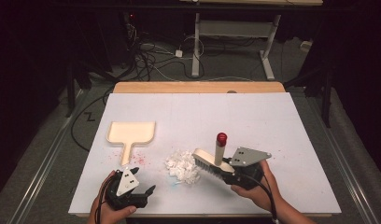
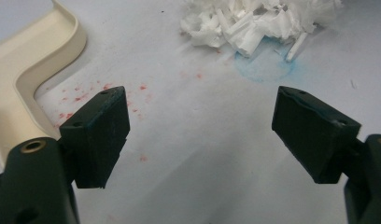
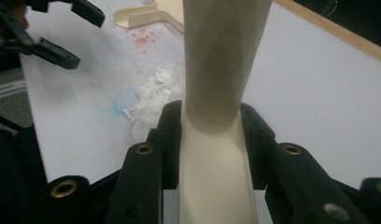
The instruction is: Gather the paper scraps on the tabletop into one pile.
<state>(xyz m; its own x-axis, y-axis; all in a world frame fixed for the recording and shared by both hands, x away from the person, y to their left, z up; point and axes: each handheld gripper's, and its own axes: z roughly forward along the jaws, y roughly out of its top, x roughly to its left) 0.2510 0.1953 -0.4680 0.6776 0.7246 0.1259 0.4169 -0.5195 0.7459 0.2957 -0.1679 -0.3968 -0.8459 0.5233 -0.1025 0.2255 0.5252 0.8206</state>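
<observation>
A cream dustpan (image 1: 131, 132) lies flat at the table's left, its handle toward me. A pile of white paper shreds (image 1: 183, 165) sits mid-table. My right gripper (image 1: 230, 170) is shut on a cream brush (image 1: 212, 161); its bristles rest against the pile's right side and its red-tipped handle (image 1: 222, 138) stands up. In the right gripper view the brush (image 3: 216, 70) fills the gap between the jaws of the right gripper (image 3: 212, 121). My left gripper (image 1: 143, 180) is open near the front edge, left of the shreds (image 2: 254, 23) and just below the dustpan handle (image 2: 20, 79); nothing lies between the jaws of the left gripper (image 2: 200, 107).
Red specks (image 2: 81, 95) dot the white table cover (image 1: 254, 116) beside the dustpan handle, and a faint blue stain (image 2: 263, 70) lies under the pile's near edge. The table's wooden rim (image 1: 198, 87) shows at the far side. Cables and a stand sit on the floor beyond.
</observation>
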